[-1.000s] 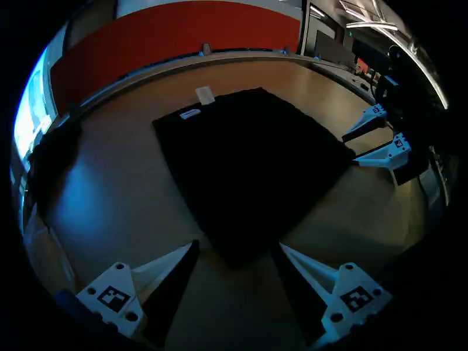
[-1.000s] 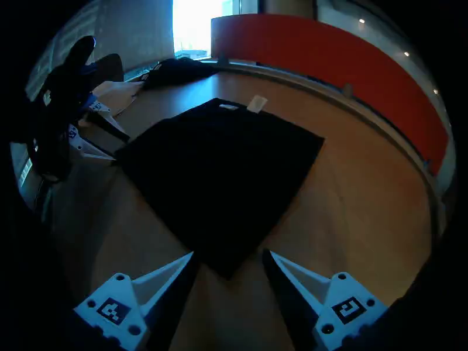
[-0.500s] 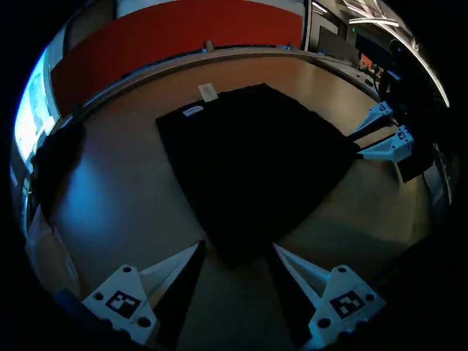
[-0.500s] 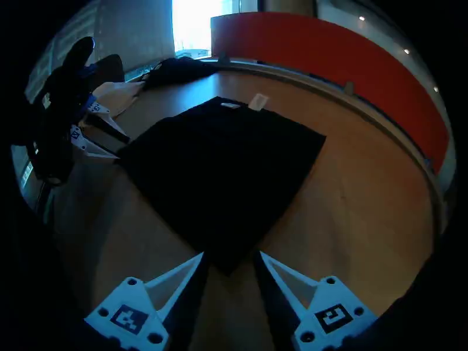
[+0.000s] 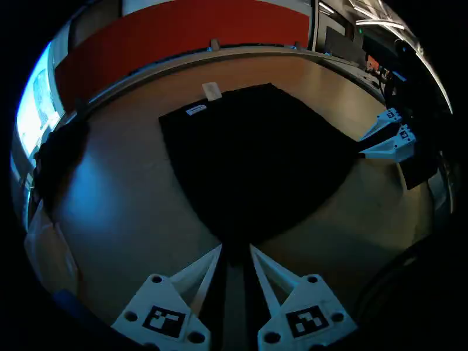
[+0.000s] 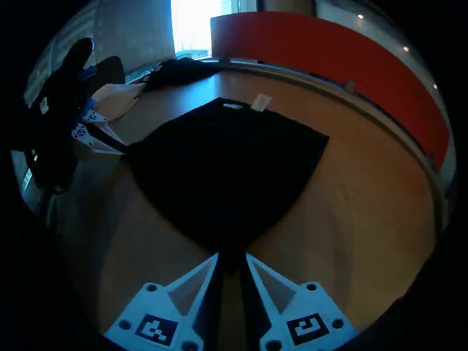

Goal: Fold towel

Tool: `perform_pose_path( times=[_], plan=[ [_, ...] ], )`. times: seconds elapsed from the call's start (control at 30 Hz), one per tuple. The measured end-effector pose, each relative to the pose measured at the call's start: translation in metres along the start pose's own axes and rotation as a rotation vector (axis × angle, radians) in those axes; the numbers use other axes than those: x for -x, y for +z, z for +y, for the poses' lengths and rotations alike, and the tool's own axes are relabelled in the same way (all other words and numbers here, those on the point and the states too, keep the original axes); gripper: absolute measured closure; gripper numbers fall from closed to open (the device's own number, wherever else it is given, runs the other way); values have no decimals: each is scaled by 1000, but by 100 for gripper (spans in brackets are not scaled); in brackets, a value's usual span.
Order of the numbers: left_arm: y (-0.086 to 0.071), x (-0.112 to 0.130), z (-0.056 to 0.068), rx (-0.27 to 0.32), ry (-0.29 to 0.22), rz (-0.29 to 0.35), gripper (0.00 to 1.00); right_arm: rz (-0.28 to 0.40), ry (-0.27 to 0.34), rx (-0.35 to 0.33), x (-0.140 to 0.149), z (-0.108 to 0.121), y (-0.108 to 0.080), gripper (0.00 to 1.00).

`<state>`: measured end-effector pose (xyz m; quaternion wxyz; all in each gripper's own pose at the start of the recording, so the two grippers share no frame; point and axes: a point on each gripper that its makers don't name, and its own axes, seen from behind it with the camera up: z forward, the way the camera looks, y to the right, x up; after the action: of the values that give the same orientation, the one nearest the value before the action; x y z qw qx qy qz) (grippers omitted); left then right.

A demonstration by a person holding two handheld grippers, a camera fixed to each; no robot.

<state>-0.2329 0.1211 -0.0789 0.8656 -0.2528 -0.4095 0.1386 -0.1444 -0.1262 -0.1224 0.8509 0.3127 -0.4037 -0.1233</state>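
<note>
1. The black towel (image 5: 257, 158) lies spread flat on the wooden desk (image 5: 117, 193), about in its middle; it is turned so that one corner points at each pair of tongs, with bare wood on every side of it.
2. The left gripper (image 5: 236, 262) sits low toward the near edge of the desk in the left gripper view; its two fingers stand almost together, clamped on the towel's nearest corner, and a dark strip of cloth runs back between them.
3. The right gripper (image 6: 233, 264) looks much the same in the right gripper view; its fingers are close together and pinch a neighbouring corner of the towel; the cloth's two edges curve in toward the tips.
4. Each view also shows the other tool farther off, its tips touching its own corner of the towel; the edge between the two held corners runs from one tool to the other.
5. A small white label (image 5: 196, 109) lies on the cloth near a far corner; a pale card (image 5: 211, 90) lies on the wood just beside the towel's far edge.
6. A dark heap of cloth (image 6: 178, 69) rests at the far edge of the desk, well apart from the towel; a red panel (image 5: 175, 35) runs behind that edge.
</note>
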Motion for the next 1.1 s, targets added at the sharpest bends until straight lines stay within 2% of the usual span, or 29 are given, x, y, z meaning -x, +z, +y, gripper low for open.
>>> perform_pose_path(
  times=[0.03,0.2,0.5,0.87,1.1],
  plan=[
    [0,0,0,-3,-4,0,88,3,5,-1,-1,0,0,83],
    [-1,-1,1,-9,-26,-2,89,17,20,-3,-7,-1,-3,84],
    [-9,-7,8,12,-63,-3,89,25,5,5,-13,2,-16,84],
    [-39,-25,17,28,-146,1,89,47,4,16,-31,4,-47,84],
    [-62,-40,22,28,-163,9,89,67,-13,27,-44,4,-69,84]
  ],
)
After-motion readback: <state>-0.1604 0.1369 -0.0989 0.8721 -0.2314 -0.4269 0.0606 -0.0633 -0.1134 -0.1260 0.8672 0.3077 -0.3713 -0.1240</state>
